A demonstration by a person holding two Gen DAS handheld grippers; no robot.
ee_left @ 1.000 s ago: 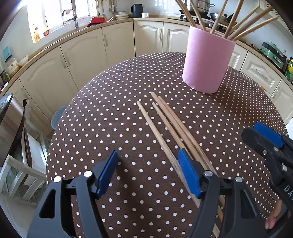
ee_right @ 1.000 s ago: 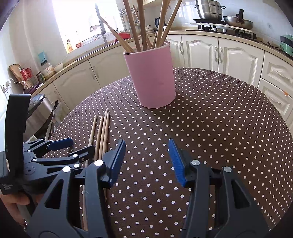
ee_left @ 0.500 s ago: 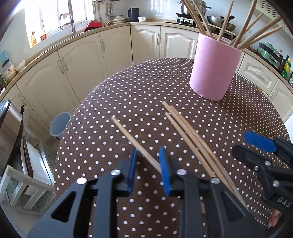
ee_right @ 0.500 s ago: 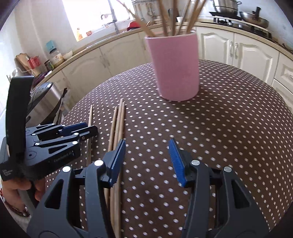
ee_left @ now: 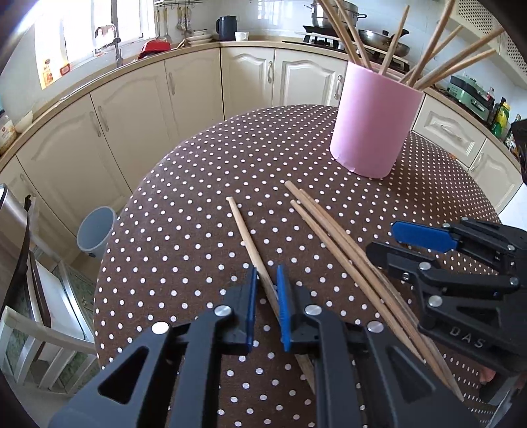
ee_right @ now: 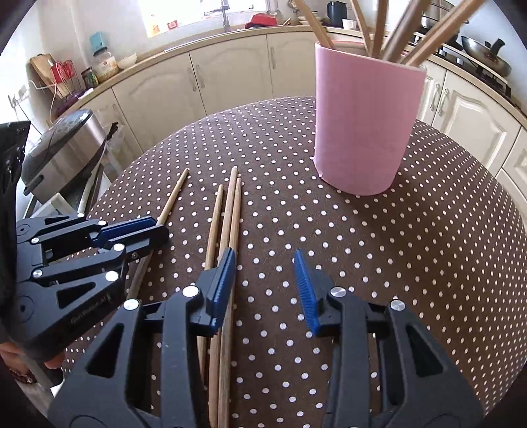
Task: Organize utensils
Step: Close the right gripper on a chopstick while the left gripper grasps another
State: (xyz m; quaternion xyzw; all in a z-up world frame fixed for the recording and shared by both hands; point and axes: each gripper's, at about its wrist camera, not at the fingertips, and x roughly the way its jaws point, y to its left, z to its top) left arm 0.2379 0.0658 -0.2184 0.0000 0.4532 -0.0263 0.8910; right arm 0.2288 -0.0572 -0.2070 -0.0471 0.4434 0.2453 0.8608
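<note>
left wrist view: my left gripper (ee_left: pixel 265 286) is clamped on one chopstick (ee_left: pixel 245 232), apart from the three loose chopsticks (ee_left: pixel 332 230) lying side by side on the table (ee_left: pixel 184 204), while my right gripper (ee_right: pixel 265 275) hangs with its jaws wide apart, its left pad just over those three. the pink holder (ee_left: pixel 375 123) stands upright farther back on the brown dotted cloth, full of chopsticks, with cream cabinets (ee_left: pixel 131 108) and a sunlit window (ee_left: pixel 82 29) behind. both grippers sit low over the near edge of the table, pointing toward the holder.
</note>
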